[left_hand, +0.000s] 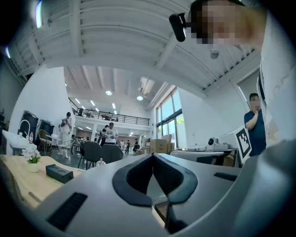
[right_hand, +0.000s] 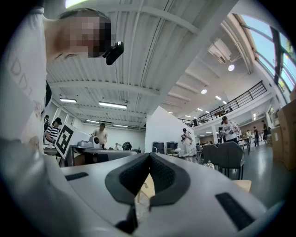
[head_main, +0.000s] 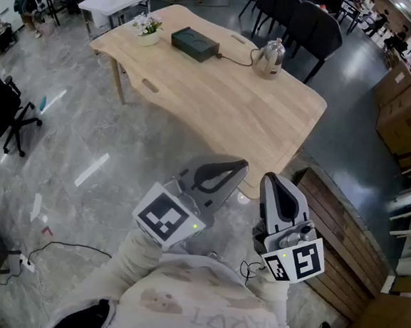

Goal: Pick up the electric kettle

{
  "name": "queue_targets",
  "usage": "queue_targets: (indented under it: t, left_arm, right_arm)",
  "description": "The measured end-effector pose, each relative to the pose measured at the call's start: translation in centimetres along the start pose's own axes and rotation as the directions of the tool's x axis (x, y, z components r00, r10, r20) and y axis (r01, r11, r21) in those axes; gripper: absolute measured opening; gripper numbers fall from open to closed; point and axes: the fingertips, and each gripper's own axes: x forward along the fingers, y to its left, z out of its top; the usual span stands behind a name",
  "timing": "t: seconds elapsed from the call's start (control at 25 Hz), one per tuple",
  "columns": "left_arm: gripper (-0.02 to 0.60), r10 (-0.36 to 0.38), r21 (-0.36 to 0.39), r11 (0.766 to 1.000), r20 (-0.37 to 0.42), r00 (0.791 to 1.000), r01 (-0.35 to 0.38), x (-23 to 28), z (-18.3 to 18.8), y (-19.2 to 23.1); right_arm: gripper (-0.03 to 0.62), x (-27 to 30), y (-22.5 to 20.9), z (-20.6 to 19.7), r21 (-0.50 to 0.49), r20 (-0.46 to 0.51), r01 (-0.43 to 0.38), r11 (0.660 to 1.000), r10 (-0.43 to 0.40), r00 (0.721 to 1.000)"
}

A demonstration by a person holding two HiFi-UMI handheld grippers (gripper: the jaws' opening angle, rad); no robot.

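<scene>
The steel electric kettle (head_main: 270, 58) stands upright at the far side of the light wooden table (head_main: 218, 104), and a cord joins it to a black box (head_main: 194, 43). Both grippers hover close to my body, short of the table's near edge and well away from the kettle. My left gripper (head_main: 241, 167) is shut with nothing between its pads. My right gripper (head_main: 270, 178) is shut and empty too. In the left gripper view, the kettle (left_hand: 100, 162) shows small beyond the closed left gripper (left_hand: 152, 155). The right gripper view has the closed right gripper (right_hand: 149, 155) with the kettle's top (right_hand: 210, 164) far off.
A potted white flower (head_main: 146, 27) sits on the table's far left corner. Dark chairs (head_main: 314, 30) line the table's far side. A slatted wooden bench (head_main: 342, 236) lies to my right, with cardboard boxes (head_main: 407, 106) beyond it. A black office chair (head_main: 3, 110) is at the left.
</scene>
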Motion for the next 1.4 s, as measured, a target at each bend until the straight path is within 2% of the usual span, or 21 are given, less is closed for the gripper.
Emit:
queue_targets:
  t: [0.88, 1.4]
  left_arm:
    - [0.012, 0.019, 0.007, 1.000, 0.009, 1.000, -0.019, -1.7, 0.2, 1.7]
    - [0.012, -0.025, -0.027, 0.999, 0.009, 1.000, 0.025, -3.1, -0.8, 4.4]
  right_arm:
    - [0.020, 1.6, 0.6, -0.4, -0.018, 0.012, 0.014, 1.000, -0.013, 1.000]
    - [0.020, 3.9, 0.3, -2.2, -0.003, -0.032, 0.063, 0.998, -0.063, 0.997]
